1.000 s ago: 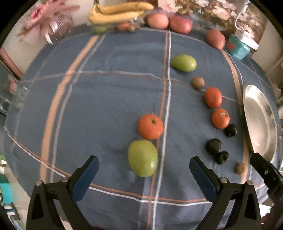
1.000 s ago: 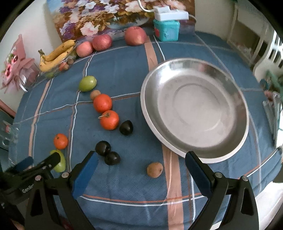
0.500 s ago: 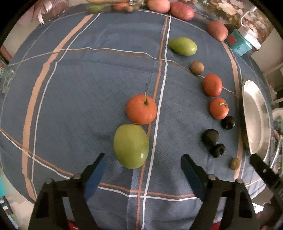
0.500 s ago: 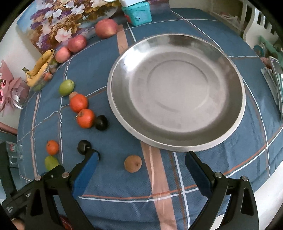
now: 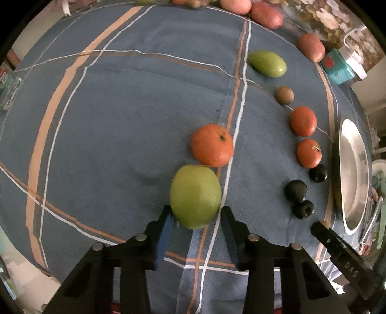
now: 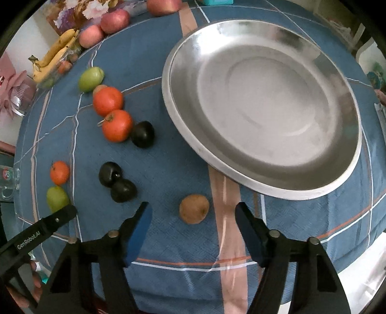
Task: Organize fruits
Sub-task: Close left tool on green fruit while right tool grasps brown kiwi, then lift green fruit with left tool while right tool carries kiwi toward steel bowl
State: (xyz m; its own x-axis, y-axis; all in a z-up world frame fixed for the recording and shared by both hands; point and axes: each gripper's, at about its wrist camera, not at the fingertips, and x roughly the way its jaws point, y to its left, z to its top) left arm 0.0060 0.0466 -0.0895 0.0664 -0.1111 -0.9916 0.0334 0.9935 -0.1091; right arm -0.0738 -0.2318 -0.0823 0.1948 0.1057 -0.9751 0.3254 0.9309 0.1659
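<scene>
My left gripper [image 5: 196,217] is closed against the near end of a green fruit [image 5: 195,196] on the blue checked cloth; the fingers touch both its sides. An orange [image 5: 212,145] lies just beyond it. My right gripper [image 6: 193,217] is open, its fingers on either side of a small brown fruit [image 6: 194,209] without touching it. The empty steel plate [image 6: 265,96] lies past it to the right. The green fruit also shows in the right wrist view [image 6: 56,198], beside the left gripper's finger.
Two red-orange fruits [image 6: 113,113], three dark plums [image 6: 118,181], another green fruit [image 6: 91,75] and a small brown fruit [image 5: 284,95] curve left of the plate. Apples [image 6: 114,20], bananas [image 6: 55,53] and a teal box [image 5: 339,70] line the far edge.
My left gripper moved forward and closed onto the green fruit. My right gripper came down and nearer to the small brown fruit, its fingers narrowed but still open.
</scene>
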